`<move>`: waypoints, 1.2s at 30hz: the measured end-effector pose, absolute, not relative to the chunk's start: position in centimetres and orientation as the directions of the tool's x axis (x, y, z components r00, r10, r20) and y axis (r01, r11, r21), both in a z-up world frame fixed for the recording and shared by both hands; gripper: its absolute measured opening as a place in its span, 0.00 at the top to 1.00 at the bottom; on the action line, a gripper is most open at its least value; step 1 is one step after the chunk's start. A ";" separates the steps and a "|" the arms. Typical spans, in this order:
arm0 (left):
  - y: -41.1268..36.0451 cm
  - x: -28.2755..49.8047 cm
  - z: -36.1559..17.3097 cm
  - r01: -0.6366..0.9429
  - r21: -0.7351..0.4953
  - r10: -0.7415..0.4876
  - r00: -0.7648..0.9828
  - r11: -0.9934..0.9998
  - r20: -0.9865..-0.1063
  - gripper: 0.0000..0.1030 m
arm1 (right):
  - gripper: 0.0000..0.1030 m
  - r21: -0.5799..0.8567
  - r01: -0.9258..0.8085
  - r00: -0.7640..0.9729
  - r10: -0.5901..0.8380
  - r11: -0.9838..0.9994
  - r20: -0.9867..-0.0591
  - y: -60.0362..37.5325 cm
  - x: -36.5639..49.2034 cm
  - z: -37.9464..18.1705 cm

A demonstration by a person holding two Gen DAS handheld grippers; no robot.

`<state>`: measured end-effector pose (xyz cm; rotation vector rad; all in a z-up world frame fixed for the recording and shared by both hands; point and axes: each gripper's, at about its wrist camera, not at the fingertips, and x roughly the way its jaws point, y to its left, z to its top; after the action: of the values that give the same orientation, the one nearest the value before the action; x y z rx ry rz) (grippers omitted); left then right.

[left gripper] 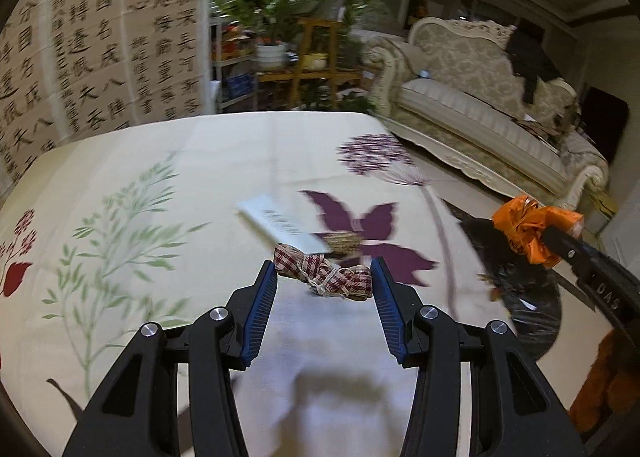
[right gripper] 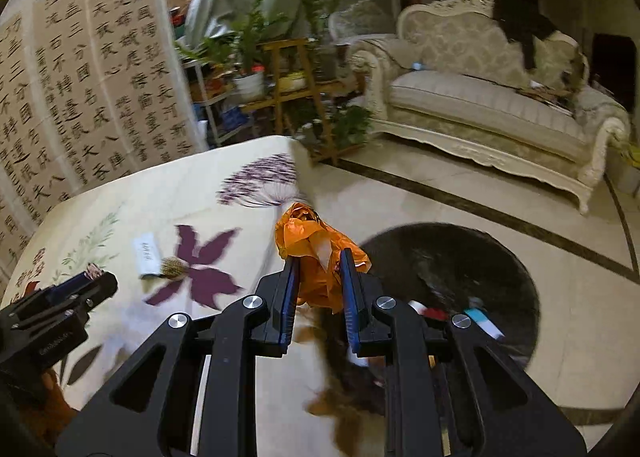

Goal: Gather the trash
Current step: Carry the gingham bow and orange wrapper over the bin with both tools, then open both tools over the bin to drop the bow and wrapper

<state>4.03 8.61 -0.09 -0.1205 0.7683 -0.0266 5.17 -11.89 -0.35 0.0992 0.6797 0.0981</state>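
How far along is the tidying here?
Partway. Done: some litter lies in the black bag. In hand: the left tongs grip a checked ribbon bundle; the right tongs clamp an orange wrapper. Left: the white card on the tablecloth.

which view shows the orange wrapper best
The right wrist view: the orange wrapper sits centre frame, pinched in the right tool, with its crumpled folds clear. The left wrist view shows it only at the right edge, smaller, at that tool's tip, above the black bag.
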 end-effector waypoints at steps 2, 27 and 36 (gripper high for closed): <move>7.0 4.2 0.0 0.012 -0.116 -0.089 0.718 0.993 -0.690 0.53 | 0.81 0.122 -0.030 0.776 0.100 0.992 -0.623 -13.2 4.8 -0.6; -6.9 8.0 -1.1 0.243 -0.052 -0.210 0.692 0.969 -0.691 0.53 | 0.80 0.161 0.130 0.750 0.009 0.978 -0.661 -21.3 5.5 -4.4; -9.2 9.1 -2.2 0.276 -0.014 -0.206 0.680 0.961 -0.703 0.49 | 0.74 0.185 0.153 0.739 0.011 0.971 -0.673 -22.5 6.5 -5.3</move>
<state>9.07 -9.24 -2.19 0.0954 0.7771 -0.2704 6.51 -22.52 -5.35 0.2355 0.7362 -0.0788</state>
